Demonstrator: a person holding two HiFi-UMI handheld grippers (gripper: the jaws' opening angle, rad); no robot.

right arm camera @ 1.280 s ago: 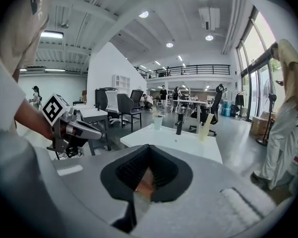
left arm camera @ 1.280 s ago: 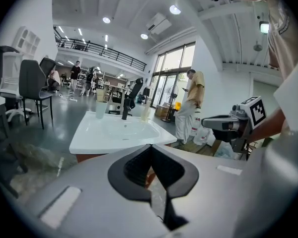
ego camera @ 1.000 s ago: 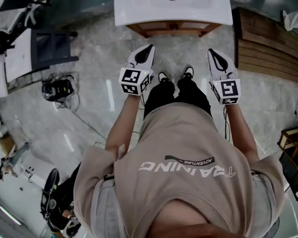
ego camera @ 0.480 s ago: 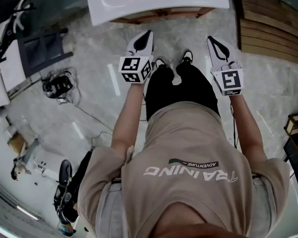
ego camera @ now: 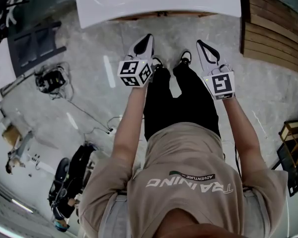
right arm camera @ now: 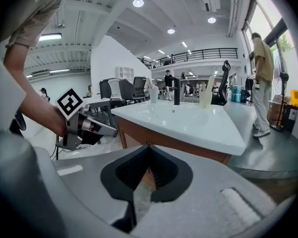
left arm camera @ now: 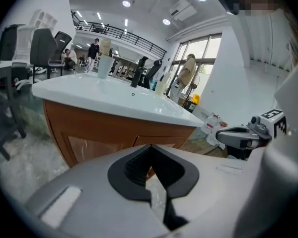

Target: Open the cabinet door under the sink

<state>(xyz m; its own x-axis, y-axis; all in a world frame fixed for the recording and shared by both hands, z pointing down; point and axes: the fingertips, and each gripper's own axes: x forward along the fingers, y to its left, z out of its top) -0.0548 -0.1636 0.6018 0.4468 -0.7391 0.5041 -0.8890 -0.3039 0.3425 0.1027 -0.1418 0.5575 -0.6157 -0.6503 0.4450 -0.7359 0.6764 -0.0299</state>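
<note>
Both shut — L gripper (ego camera: 148, 37), R gripper (ego camera: 201, 44) — facing cabinet door (left arm camera: 89, 145).

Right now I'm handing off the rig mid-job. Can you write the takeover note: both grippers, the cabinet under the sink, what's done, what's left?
Left gripper: shut, empty, in the air short of the cabinet.
Right gripper: shut, empty, beside the left one.
Sink is straight ahead, with the wooden cabinet under it. The doors look closed and nothing touches them.
Done: the person stands facing the cabinet.
Left: reach a door, grip it, pull it open.
</note>
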